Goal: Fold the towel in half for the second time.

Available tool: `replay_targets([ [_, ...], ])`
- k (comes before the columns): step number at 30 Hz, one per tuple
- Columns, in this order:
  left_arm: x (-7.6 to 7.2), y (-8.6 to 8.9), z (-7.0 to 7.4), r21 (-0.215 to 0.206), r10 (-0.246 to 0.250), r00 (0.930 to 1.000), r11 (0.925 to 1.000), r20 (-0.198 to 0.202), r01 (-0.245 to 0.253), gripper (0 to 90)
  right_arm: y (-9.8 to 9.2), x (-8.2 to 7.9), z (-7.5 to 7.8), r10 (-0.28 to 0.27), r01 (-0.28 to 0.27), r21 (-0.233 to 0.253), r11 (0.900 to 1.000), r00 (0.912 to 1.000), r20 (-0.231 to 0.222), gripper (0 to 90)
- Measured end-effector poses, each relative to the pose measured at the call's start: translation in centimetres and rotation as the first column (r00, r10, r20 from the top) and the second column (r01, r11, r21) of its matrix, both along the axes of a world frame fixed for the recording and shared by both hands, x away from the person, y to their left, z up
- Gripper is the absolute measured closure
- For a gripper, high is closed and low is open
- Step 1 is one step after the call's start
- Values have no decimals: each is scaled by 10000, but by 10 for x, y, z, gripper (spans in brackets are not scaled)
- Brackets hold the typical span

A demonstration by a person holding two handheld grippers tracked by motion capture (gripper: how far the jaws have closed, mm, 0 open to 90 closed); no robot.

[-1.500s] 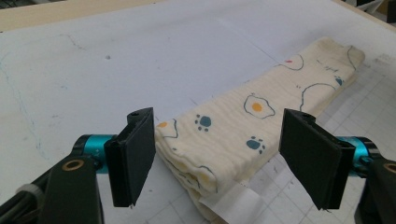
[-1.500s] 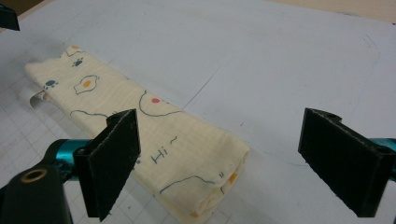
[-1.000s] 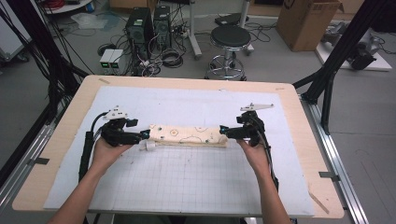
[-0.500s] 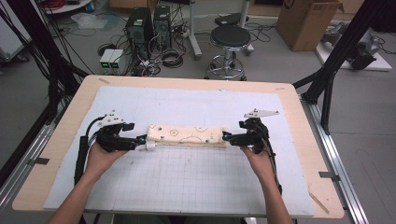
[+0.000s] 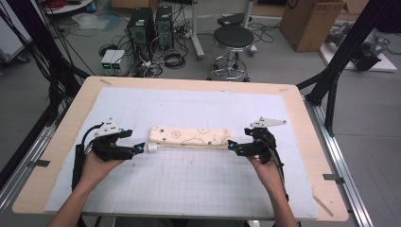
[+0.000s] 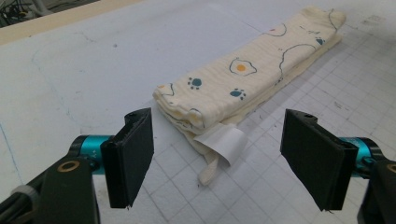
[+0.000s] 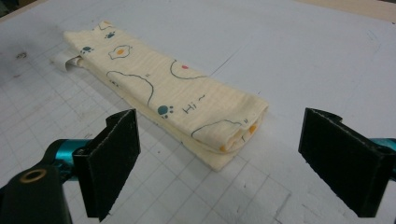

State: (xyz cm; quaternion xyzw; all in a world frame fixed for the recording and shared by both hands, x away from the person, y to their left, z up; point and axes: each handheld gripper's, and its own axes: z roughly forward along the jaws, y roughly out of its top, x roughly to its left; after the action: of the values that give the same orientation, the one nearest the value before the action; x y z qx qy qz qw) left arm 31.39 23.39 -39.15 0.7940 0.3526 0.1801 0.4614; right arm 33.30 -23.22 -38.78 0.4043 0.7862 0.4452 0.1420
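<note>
Behind the bench (image 5: 56, 142) there is a grey floor with a round black stool (image 5: 234, 38), two computer boxes (image 5: 150, 23), lots of cables and a brown cardboard box (image 5: 309, 21). On the wooden bench lies a white mat (image 5: 189, 189) with grid lines. A folded cream cloth (image 5: 189, 137) lies flat on the mat, in the middle, as a long strip. It has little blue paws, fried eggs and the word "Hi" drawn on it. A white tag (image 6: 224, 142) sticks out from its left end. The left gripper (image 5: 140, 149) sits just beside that end, held in the person's left hand (image 5: 97, 163). Its jaws are wide apart and hold nothing. The right gripper (image 5: 231, 145) sits just beside the other end, held in the right hand (image 5: 265, 168). Its jaws are wide apart too, and nothing is between them.
</note>
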Motion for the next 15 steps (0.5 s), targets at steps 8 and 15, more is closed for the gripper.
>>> replay_targets([
  [8, -11, 3, 3, -58, -85, 9998, 9999, 198, 86, 255, -3, -13, 2, 126, -125, -17, 9999, 9991, 408, 119],
  [15, -20, 8, -2, -141, 12, 9997, 9999, 249, -8, 255, -8, -27, 4, 109, -110, 16, 9999, 9971, 750, 120],
])
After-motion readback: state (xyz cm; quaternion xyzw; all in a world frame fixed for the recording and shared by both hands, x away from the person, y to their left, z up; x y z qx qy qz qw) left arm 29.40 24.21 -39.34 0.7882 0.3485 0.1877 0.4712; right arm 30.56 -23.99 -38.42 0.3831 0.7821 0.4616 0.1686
